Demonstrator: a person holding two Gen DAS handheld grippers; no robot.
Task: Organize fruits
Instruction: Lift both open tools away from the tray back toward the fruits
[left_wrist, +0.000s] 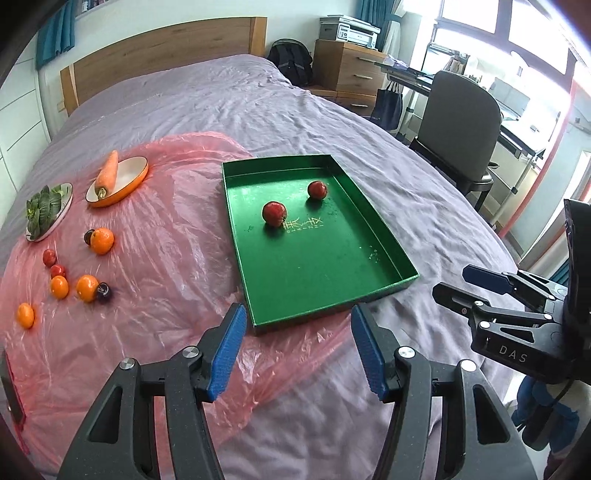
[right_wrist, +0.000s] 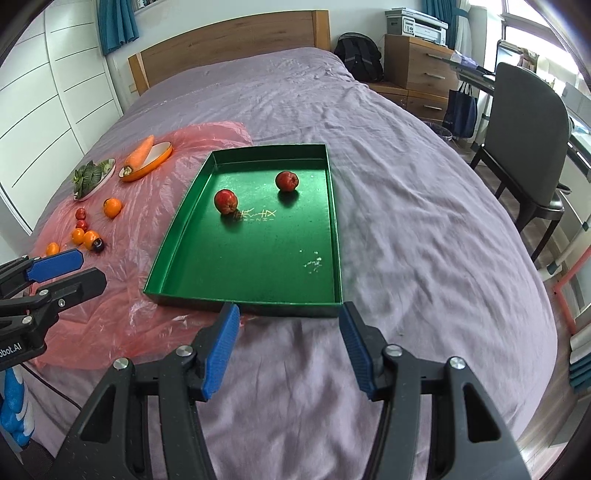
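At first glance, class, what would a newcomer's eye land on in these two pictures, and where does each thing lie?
The bright green tray on the purple bedspread stands out first, with two red apples apart in its far half. Left of it, on pink plastic sheeting, lie scattered oranges, small red fruits and a carrot leaning on an orange dish. Both the left gripper and the right gripper are open and hold nothing.

Two red apples (left_wrist: 274, 213) (left_wrist: 317, 189) sit in one green tray (left_wrist: 373, 206) on a bed. On the pink plastic sheet (left_wrist: 177, 229) lie four oranges (left_wrist: 101, 240) (left_wrist: 87, 288) (left_wrist: 59, 287) (left_wrist: 25, 315), two small red fruits (left_wrist: 49, 257) (left_wrist: 58, 271) and two dark plums (left_wrist: 102, 293) (left_wrist: 88, 236) (one half hidden). Two dishes stand beyond: one orange dish (left_wrist: 129, 173) bearing one carrot (left_wrist: 107, 172), one plate (left_wrist: 66, 206) of leafy greens (left_wrist: 41, 208).
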